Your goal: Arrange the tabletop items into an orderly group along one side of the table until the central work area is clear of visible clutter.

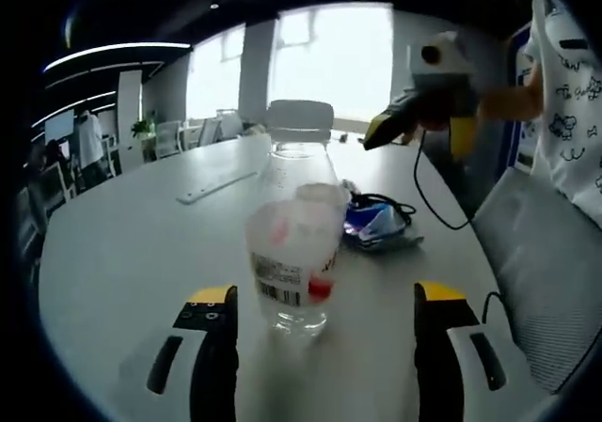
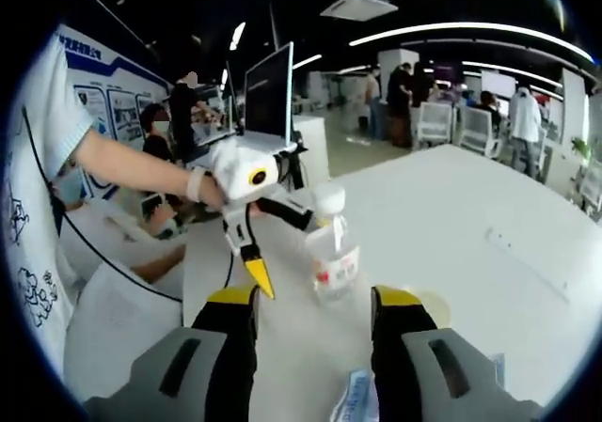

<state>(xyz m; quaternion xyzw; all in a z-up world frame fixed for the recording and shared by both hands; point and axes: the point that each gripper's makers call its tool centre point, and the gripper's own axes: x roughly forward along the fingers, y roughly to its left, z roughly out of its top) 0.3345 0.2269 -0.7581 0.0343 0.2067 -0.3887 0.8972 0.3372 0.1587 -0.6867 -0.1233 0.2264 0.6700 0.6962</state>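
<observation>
A clear plastic bottle (image 1: 292, 253) with a white cap and a red and white label stands upright on the white table (image 1: 122, 253). It sits just ahead of my left gripper (image 1: 324, 300), whose jaws are open on either side of it without touching. In the right gripper view the same bottle (image 2: 334, 248) stands beyond my open right gripper (image 2: 315, 300), with the left gripper (image 2: 282, 248) reaching in beside it. A blue packet (image 1: 376, 223) tangled with a black cable lies behind the bottle. The right gripper (image 1: 419, 135) hovers over the table's far right.
A long white strip (image 1: 216, 187) lies on the table's left half. A grey chair (image 1: 546, 253) stands at the right edge and another chair (image 1: 299, 119) at the far end. The person's arm (image 2: 132, 173) holds the left gripper. The blue packet (image 2: 356, 398) lies under my right jaws.
</observation>
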